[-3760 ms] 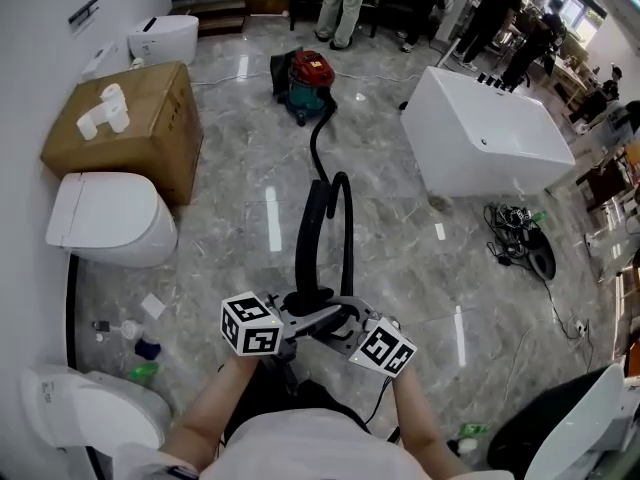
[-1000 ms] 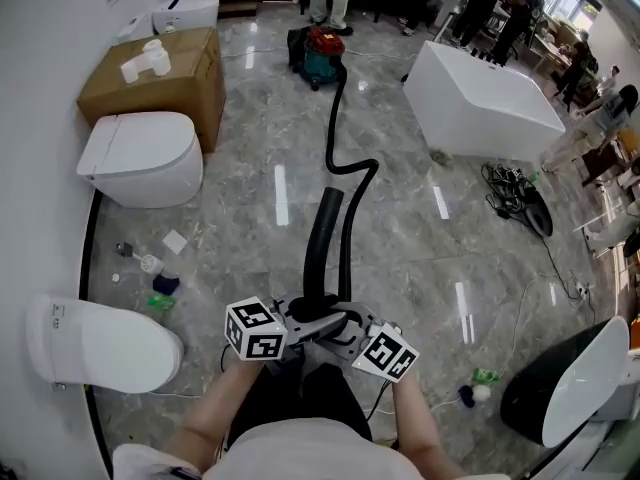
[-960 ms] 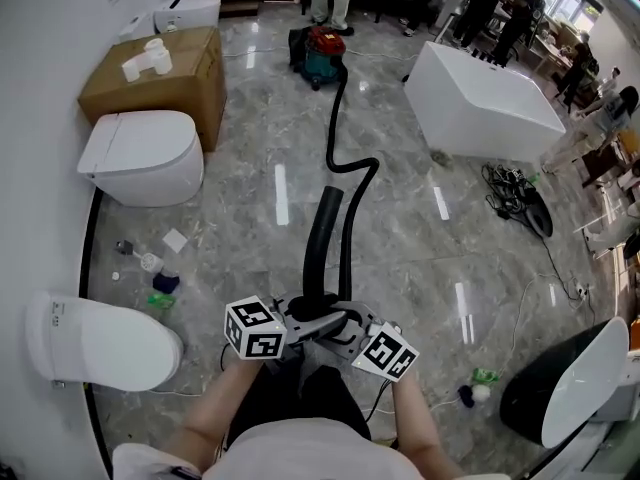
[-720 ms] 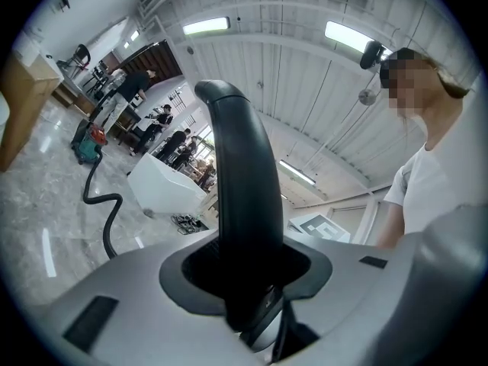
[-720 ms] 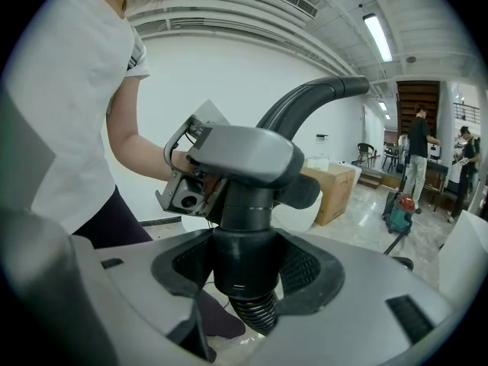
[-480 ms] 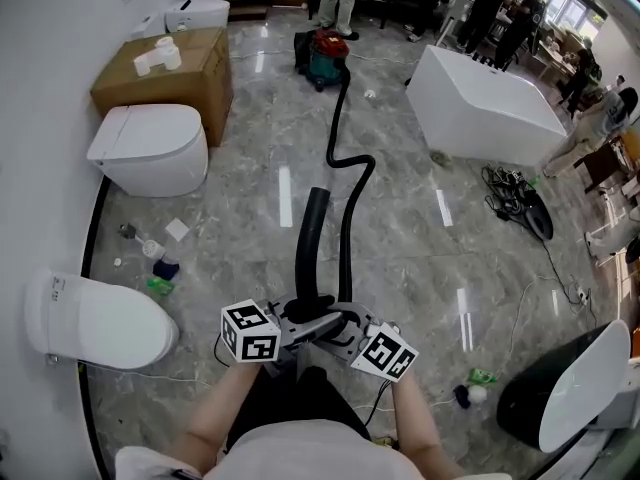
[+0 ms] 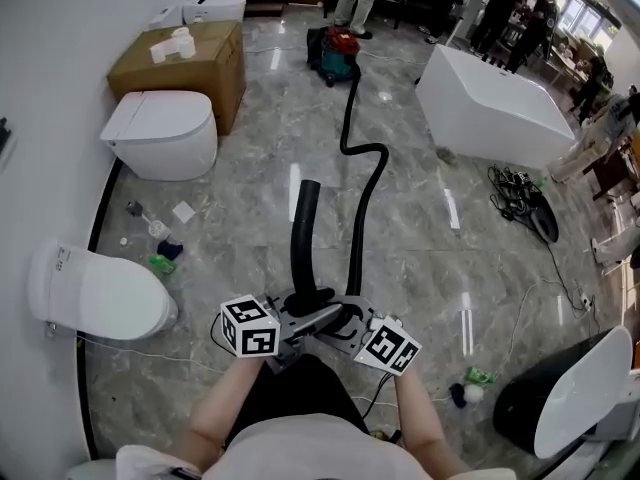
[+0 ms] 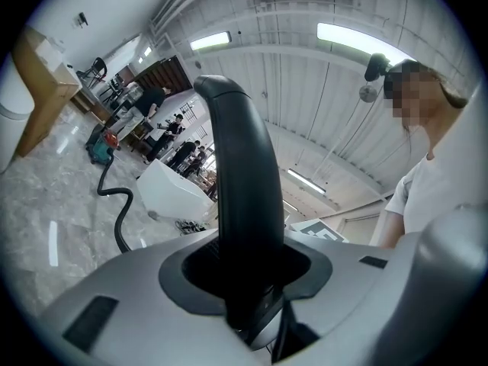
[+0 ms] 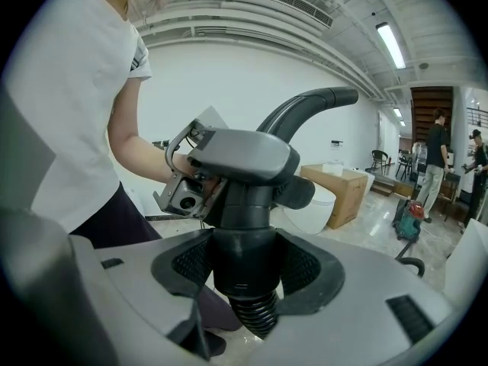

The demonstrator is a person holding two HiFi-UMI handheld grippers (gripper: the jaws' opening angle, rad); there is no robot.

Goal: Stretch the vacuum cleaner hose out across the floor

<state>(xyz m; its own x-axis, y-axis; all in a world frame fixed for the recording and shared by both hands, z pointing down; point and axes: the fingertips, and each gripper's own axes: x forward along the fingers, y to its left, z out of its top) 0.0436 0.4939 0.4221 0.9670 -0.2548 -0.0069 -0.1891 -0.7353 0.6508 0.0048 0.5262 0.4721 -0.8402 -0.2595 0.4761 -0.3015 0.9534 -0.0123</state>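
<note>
The red and teal vacuum cleaner point(image 7: 338, 52) stands far back on the marble floor. Its black ribbed hose point(image 7: 362, 183) snakes from it toward me with one bend. My left gripper point(image 7: 303, 313) is shut on the black curved rigid tube point(image 7: 301, 233) point(image 8: 242, 204), which points away from me. My right gripper point(image 7: 342, 321) is shut on the hose cuff point(image 9: 242, 269), and the ribbed hose point(image 9: 254, 312) comes out just below it. Both grippers are held close together in front of my body. In the right gripper view the left gripper point(image 9: 200, 183) sits just beyond the tube's grey handle.
Two white toilets point(image 7: 165, 133) point(image 7: 95, 293) and a cardboard box point(image 7: 185, 58) line the left wall, with small bottles point(image 7: 160, 253) between them. A white bathtub point(image 7: 495, 93) and a cable tangle point(image 7: 520, 208) lie right. A black-and-white fixture point(image 7: 570, 398) stands lower right. People stand at the back.
I have stepped back with both grippers on the tube and cuff. The vacuum cleaner sits further off and the hose's loops have drawn out longer. Neither grip has altered.
</note>
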